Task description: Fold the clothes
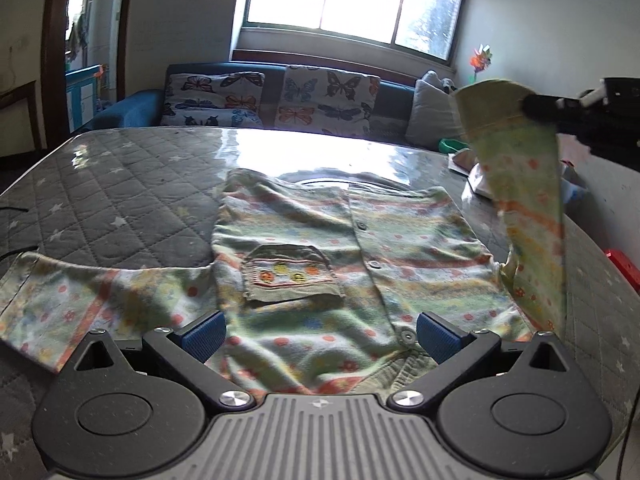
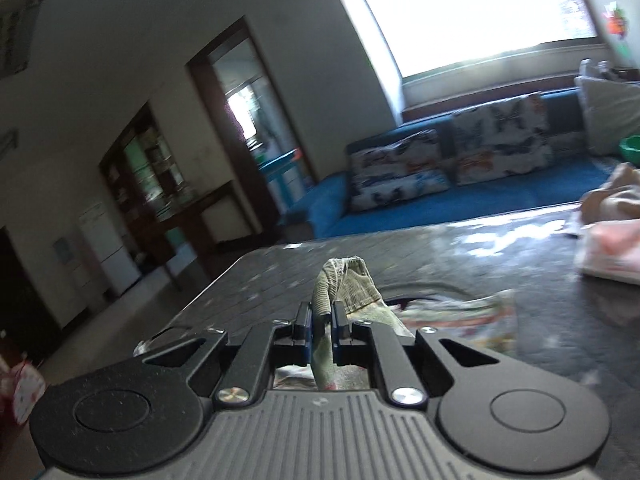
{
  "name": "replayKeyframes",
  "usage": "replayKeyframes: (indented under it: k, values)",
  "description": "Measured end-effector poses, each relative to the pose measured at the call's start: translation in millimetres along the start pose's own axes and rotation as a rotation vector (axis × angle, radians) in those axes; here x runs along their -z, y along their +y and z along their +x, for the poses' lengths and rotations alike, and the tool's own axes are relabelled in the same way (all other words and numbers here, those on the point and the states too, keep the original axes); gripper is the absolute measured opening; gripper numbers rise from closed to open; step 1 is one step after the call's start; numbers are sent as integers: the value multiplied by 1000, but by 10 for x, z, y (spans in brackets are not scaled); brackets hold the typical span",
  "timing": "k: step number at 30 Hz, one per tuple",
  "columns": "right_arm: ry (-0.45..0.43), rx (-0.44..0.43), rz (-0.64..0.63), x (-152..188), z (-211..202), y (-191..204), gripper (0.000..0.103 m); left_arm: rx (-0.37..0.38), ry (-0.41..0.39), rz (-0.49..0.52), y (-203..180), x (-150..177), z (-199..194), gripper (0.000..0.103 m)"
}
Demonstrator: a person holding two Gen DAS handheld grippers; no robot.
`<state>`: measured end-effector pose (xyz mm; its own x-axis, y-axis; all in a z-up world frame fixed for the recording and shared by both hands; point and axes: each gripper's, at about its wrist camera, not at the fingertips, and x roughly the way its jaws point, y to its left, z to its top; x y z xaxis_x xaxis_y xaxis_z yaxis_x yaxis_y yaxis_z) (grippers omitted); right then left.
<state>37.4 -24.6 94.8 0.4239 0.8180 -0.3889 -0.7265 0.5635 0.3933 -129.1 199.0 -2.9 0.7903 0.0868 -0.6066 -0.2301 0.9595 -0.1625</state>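
Quilted grey table (image 1: 120, 184) carries a floral shirt (image 1: 320, 248) spread flat, collar just between the wide-open jaws of the left gripper (image 1: 320, 334). Its right sleeve (image 1: 528, 200) hangs lifted, its corduroy cuff (image 2: 348, 284) pinched in the clenched right gripper (image 2: 321, 316).

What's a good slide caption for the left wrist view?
Right hand-held gripper lifts the shirt sleeve; left one hovers open.

A small flower-print shirt (image 1: 340, 248) lies flat, buttoned front up. One sleeve (image 1: 524, 208) stands lifted; the other lies spread out
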Motion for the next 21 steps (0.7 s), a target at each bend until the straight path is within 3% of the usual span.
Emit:
replayKeyframes:
  k: [11,14,15,21]
  values:
    - [174,-78,-52,393,684,429,8,-27,5,-62,240,95,-61,103]
    - [227,-85,-51,488,798,455,17,-30,6,-67,260,98,-67,103]
    - [235,-87,-50,501,802,449,23,-31,6,-67,263,98,-69,103]
    - [252,-49,-109,454,608,315,24,-30,3,-66,257,49,-49,103]
